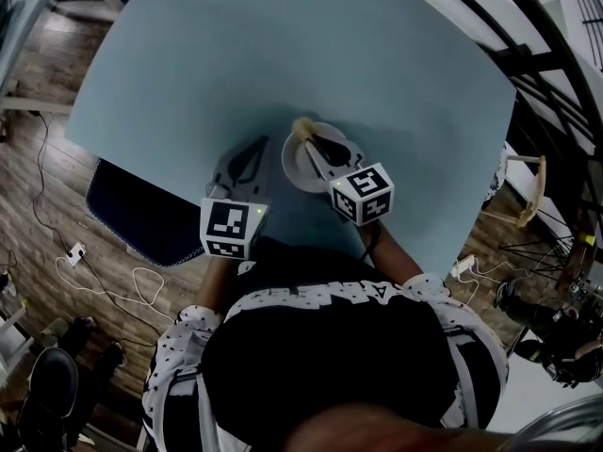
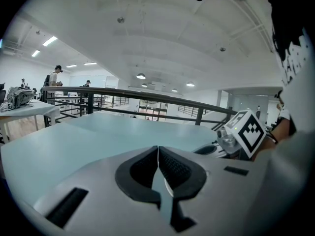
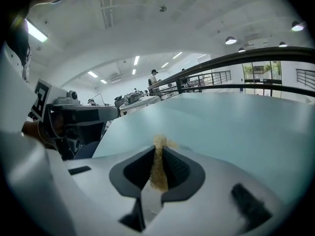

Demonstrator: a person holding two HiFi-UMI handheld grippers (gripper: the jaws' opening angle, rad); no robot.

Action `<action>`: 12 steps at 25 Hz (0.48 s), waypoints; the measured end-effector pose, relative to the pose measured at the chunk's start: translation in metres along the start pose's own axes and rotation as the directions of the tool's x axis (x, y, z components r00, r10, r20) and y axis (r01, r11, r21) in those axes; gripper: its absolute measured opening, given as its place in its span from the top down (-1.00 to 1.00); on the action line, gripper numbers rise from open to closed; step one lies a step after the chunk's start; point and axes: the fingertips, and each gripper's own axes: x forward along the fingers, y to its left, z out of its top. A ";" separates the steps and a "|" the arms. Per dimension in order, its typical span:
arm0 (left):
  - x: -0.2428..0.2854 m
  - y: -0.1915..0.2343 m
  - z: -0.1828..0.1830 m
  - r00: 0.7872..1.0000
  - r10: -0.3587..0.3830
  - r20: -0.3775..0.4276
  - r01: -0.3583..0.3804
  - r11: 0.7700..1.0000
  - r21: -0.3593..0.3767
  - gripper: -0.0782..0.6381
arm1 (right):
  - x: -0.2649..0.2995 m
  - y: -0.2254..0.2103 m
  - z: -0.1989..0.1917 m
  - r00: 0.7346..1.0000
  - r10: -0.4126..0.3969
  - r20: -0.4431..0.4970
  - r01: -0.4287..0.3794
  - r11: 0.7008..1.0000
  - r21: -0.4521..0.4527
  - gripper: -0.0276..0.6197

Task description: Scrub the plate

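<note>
- Head view, position: white plate (image 1: 294, 175) on the blue table (image 1: 283, 45), near the person's edge. The right gripper (image 1: 312, 141) is over it, with the scrubber (image 1: 303, 125) at the plate's far rim. The left gripper (image 1: 256, 149) is just beside the plate's left side, apparently not touching it.
- Head view, risk: the plate looks unheld. A hard stroke would likely slide it across the smooth table or toward the near edge.
- Head view, surroundings: dark seat (image 1: 141, 210) under the table's left edge, cables (image 1: 104, 285) on the wooden floor, railing (image 1: 537, 55) to the right. Nothing on the table bars the stroke.
- Left gripper view: jaws pressed together, nothing seen between the pads.
- Left gripper view, risk: closed like this, they cannot steady the plate unless pressed onto it. The right gripper is close on the right, so the two tools could knock.
- Left gripper view, far off: more railing and people (image 2: 53, 76).
- Right gripper view: jaws pinch the tan scrubber, which pokes out past the tips.
- Right gripper view, risk: only a thin strip is gripped, so sideways drag could fold it or pull it loose.
- Right gripper view, other: the plate is hidden under the gripper body here. The left gripper is near, on the left.
</note>
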 end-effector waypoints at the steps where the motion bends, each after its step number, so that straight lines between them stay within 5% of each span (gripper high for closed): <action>1: 0.000 0.000 0.000 1.000 0.000 0.001 0.000 1.000 0.001 0.74 | 0.001 0.002 -0.001 1.000 0.006 0.000 -0.006 1.000 -0.001 0.75; 12: -0.004 -0.009 0.000 1.000 -0.008 0.007 0.008 1.000 0.005 0.74 | 0.000 0.041 -0.020 0.994 0.096 -0.055 -0.098 0.995 -0.036 0.75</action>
